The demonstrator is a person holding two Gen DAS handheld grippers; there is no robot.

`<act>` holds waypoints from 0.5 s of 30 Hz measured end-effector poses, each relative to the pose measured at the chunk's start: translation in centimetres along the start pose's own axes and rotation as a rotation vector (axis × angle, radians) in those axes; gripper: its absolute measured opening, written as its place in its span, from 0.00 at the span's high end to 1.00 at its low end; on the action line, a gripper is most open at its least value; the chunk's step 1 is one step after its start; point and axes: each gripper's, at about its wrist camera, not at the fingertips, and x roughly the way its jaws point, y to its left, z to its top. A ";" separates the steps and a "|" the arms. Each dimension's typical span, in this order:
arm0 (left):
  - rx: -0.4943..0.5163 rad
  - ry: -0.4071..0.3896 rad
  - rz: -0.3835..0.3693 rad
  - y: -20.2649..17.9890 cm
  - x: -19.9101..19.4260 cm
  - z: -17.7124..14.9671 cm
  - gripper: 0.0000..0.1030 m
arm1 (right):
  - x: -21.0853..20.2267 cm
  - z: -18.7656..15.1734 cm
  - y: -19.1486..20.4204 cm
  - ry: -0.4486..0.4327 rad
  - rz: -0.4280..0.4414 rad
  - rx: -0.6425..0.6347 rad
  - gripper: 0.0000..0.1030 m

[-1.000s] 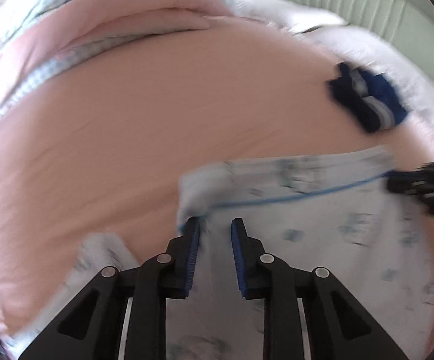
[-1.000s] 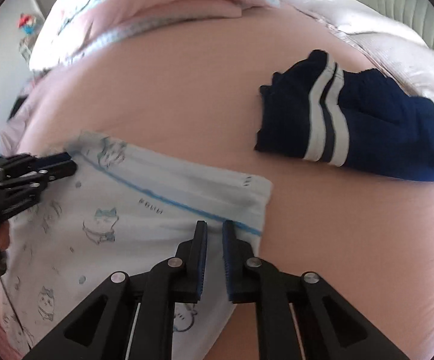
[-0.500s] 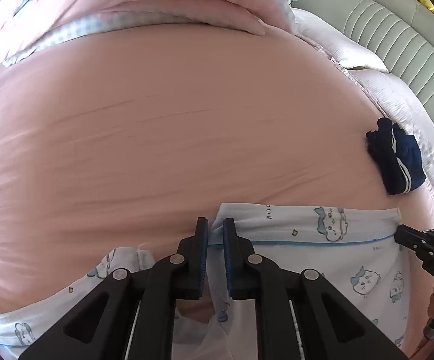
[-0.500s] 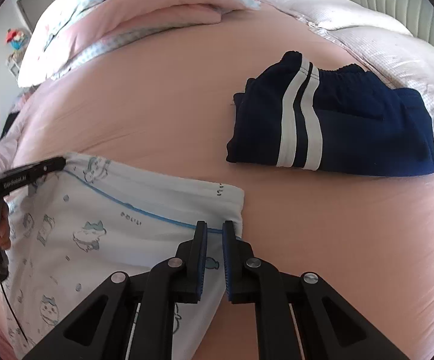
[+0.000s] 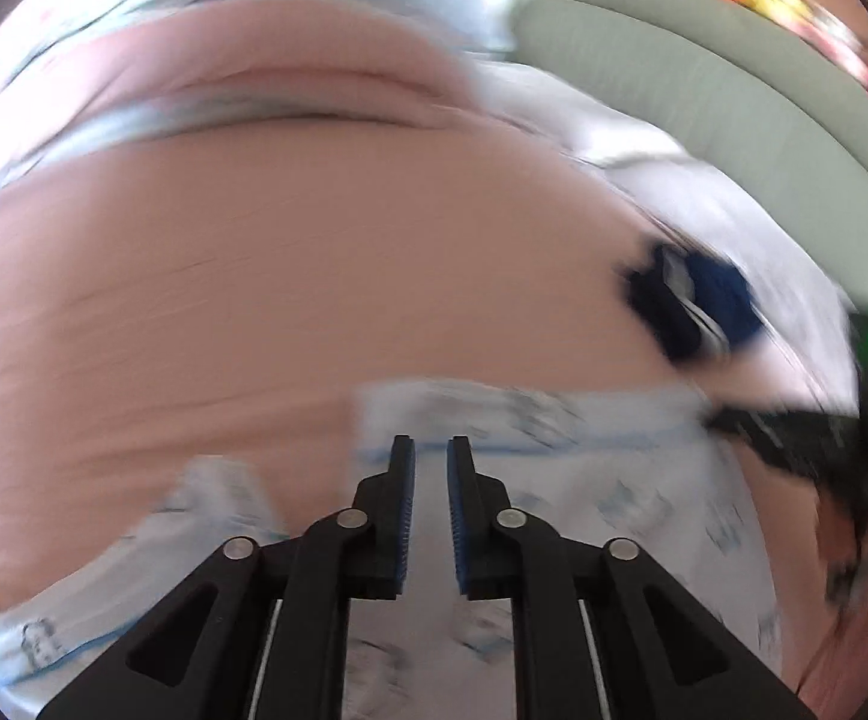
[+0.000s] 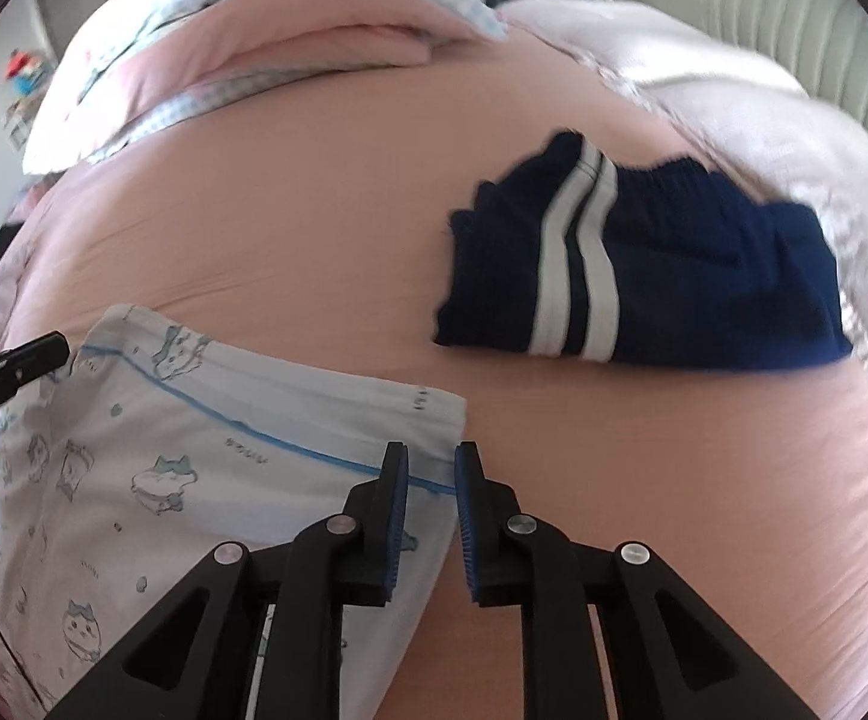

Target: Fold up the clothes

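A white garment with a cat print and a blue line (image 6: 206,468) lies folded on the pink bed sheet (image 6: 314,228); it also shows, blurred, in the left wrist view (image 5: 584,480). My right gripper (image 6: 431,480) is open over the garment's near right corner, jaws apart with cloth under them. My left gripper (image 5: 431,474) is slightly open over the garment's left edge, holding nothing. The left gripper's tip (image 6: 32,354) shows at the garment's far left corner in the right wrist view. The right gripper (image 5: 794,438) shows blurred in the left wrist view.
Folded navy shorts with white stripes (image 6: 632,270) lie on the sheet to the right, also in the left wrist view (image 5: 692,306). A folded pink and checked quilt (image 6: 314,42) lies at the back. A pale blanket (image 6: 794,120) and green padded headboard (image 6: 794,18) are at right.
Both grippers have opened and let go of the white garment, which now lies on the sheet. The left wrist view is blurred by motion.
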 end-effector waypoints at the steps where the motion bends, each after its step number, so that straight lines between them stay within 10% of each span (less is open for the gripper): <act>1: -0.058 0.029 -0.003 1.1 1.0 0.5 0.74 | 0.1 0.2 -0.2 0.004 0.008 0.010 0.85; 6: -0.122 0.109 -0.070 1.6 4.0 1.1 0.74 | 0.1 -0.1 -0.2 0.007 -0.006 -0.012 0.85; 15: 0.226 0.071 -0.118 -5.6 1.5 -0.7 0.86 | -1.3 -1.4 0.2 -0.032 0.057 -0.030 0.85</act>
